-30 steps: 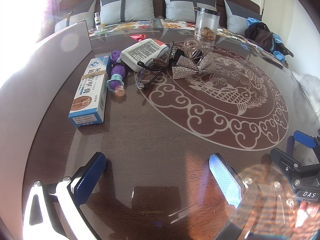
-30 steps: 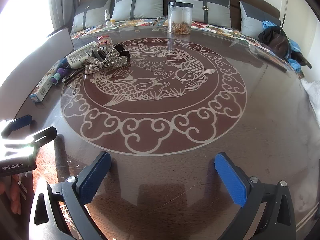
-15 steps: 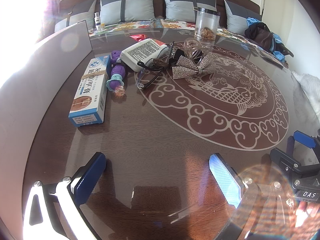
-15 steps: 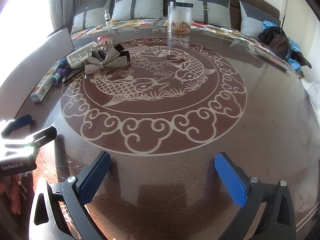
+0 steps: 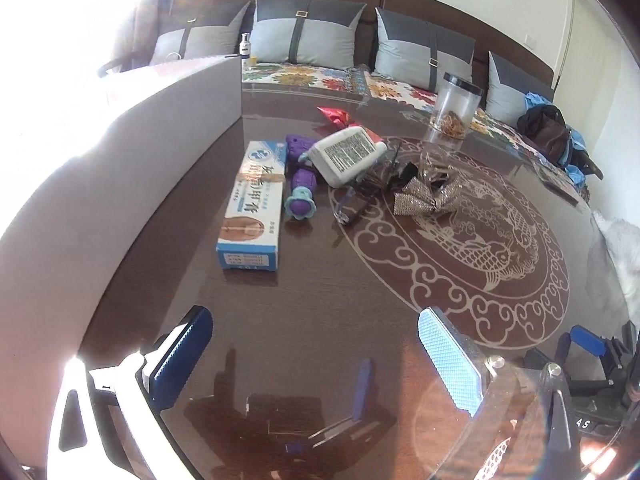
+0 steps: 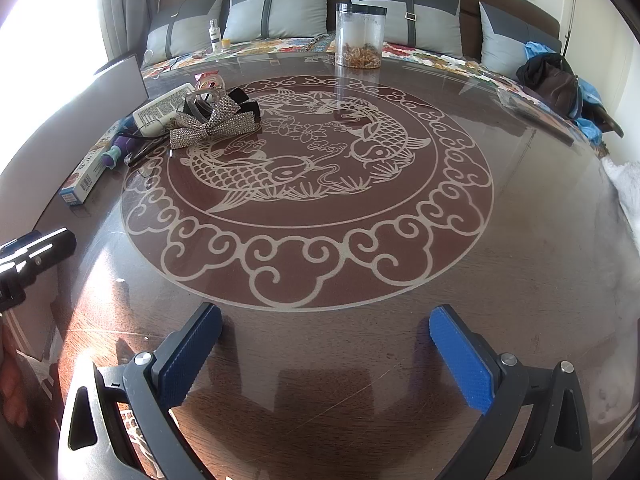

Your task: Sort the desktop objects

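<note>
A pile of objects lies on the round glass-topped table (image 5: pixel 360 300): a blue-and-white box (image 5: pixel 252 204), a purple toy (image 5: pixel 301 188), a white tube (image 5: pixel 348 152), dark glasses (image 5: pixel 352 200) and a glittery bow (image 5: pixel 426 196). The bow (image 6: pixel 212 126), tube (image 6: pixel 164 106) and box (image 6: pixel 86 172) also show in the right wrist view. My left gripper (image 5: pixel 316 344) is open and empty, low over the table short of the box. My right gripper (image 6: pixel 326 344) is open and empty over the near table edge.
A grey box wall (image 5: pixel 120 168) stands along the table's left side. A clear jar (image 6: pixel 360 36) stands at the far edge. A sofa with grey cushions (image 6: pixel 280 10) and a dark bag (image 6: pixel 552 80) lie behind. The right gripper shows at the left view's lower right (image 5: pixel 588 344).
The left gripper has tilted and moved a little forward toward the pile, so the box and toy sit more central. The right gripper has barely moved.
</note>
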`<action>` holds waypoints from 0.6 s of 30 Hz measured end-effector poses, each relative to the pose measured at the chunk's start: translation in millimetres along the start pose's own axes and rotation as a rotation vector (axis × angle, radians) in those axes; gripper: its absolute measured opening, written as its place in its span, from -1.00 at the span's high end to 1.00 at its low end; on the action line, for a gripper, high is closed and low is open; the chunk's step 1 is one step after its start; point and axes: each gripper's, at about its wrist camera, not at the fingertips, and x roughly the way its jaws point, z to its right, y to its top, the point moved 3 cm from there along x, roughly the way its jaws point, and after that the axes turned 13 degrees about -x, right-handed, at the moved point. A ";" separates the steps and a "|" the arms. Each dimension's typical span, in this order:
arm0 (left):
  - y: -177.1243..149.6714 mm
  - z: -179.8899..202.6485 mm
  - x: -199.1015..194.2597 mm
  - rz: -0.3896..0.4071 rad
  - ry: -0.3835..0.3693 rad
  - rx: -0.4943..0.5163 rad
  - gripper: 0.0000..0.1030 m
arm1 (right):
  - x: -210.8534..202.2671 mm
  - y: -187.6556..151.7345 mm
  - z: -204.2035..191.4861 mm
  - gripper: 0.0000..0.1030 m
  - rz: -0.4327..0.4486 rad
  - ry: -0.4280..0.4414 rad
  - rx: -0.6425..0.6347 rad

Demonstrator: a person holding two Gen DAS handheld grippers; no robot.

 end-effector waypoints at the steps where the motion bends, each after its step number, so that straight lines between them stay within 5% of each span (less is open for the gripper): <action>1: 9.6 -2.7 -0.8 0.015 0.017 -0.011 -1.00 | 0.0 -0.2 0.0 -1.00 0.000 0.000 0.000; 9: 74.9 -21.3 23.0 0.031 0.147 -0.030 -1.00 | 0.0 -0.2 0.1 -1.00 0.000 0.000 0.000; 18: 88.2 -28.4 53.8 -0.029 0.174 -0.074 -1.00 | 0.0 -0.1 -0.1 -1.00 0.000 0.000 0.000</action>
